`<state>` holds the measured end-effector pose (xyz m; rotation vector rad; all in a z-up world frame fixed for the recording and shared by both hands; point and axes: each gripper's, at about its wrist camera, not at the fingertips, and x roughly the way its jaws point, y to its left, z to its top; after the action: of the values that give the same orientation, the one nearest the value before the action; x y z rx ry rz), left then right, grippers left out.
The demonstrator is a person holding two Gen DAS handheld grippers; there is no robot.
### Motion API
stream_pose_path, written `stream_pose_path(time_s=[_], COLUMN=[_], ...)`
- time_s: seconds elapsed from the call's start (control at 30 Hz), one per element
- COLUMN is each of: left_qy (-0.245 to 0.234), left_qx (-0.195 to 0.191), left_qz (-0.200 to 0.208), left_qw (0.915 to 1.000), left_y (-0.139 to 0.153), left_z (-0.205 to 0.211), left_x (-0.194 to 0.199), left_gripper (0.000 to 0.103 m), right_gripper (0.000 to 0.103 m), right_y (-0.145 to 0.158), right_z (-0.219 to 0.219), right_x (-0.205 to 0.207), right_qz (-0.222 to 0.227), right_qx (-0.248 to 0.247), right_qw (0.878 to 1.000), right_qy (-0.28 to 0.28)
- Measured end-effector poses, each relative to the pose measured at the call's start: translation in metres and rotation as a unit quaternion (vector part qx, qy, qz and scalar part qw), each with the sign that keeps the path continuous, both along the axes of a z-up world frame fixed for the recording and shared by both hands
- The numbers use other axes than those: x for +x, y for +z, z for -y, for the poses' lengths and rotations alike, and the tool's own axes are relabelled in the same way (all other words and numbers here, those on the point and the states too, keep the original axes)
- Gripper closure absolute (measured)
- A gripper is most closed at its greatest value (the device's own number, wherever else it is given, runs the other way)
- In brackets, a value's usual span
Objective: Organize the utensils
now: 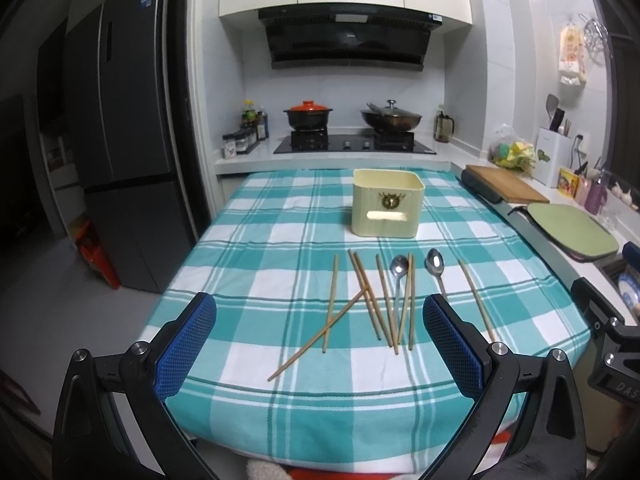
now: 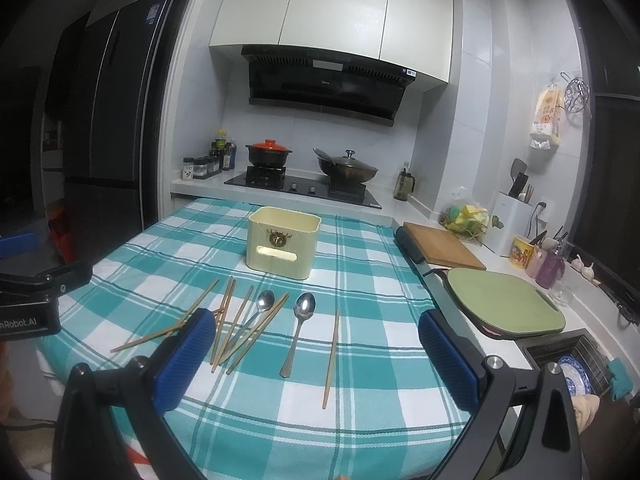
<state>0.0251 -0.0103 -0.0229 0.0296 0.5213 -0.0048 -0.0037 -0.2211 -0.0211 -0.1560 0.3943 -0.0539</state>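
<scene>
Left gripper (image 1: 319,340): spread wide, empty | right gripper (image 2: 316,354): same, ready to pick | chopsticks (image 1: 362,300) and spoons (image 2: 298,330) lie loose just ahead of your fingers | cream holder (image 1: 386,202) stands beyond them, mouth up to receive.

Left hand-held gripper (image 2: 30,312) reads "nRobot.AI" (cropped).

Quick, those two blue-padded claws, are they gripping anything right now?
Left gripper: open, holding nothing, above the teal checked tablecloth.
Right gripper: open, holding nothing; wooden chopsticks and metal spoons lie loose.
</scene>
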Motion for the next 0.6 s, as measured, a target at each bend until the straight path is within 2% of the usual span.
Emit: stream_pose_path(time_s=[0.33,0.53,0.6], left_qy=[-0.019,-0.038,-0.045], left_qx=[-0.002,-0.027,-0.017], left_qz=[-0.033,-0.062,-0.073], left_qw=[0.9993,0.9970,0.9962], left_y=[-0.016,-0.026,-0.029], left_z=[0.006,0.007,0.011], left_x=[0.018,0.033,0.037], left_gripper=[0.000,0.001,0.001], right_gripper=[0.000,0.000,0.000], right_y=[-0.010,-0.017,-0.019], right_z=[0.000,0.006,0.007], right_x=[0.011,0.025,0.028], right_qz=[-0.022,-0.040,-0.043], right_qx=[-0.009,-0.003,-0.002], right_qw=[1.000,0.999,0.999], right_qy=[-0.009,-0.018,-0.019])
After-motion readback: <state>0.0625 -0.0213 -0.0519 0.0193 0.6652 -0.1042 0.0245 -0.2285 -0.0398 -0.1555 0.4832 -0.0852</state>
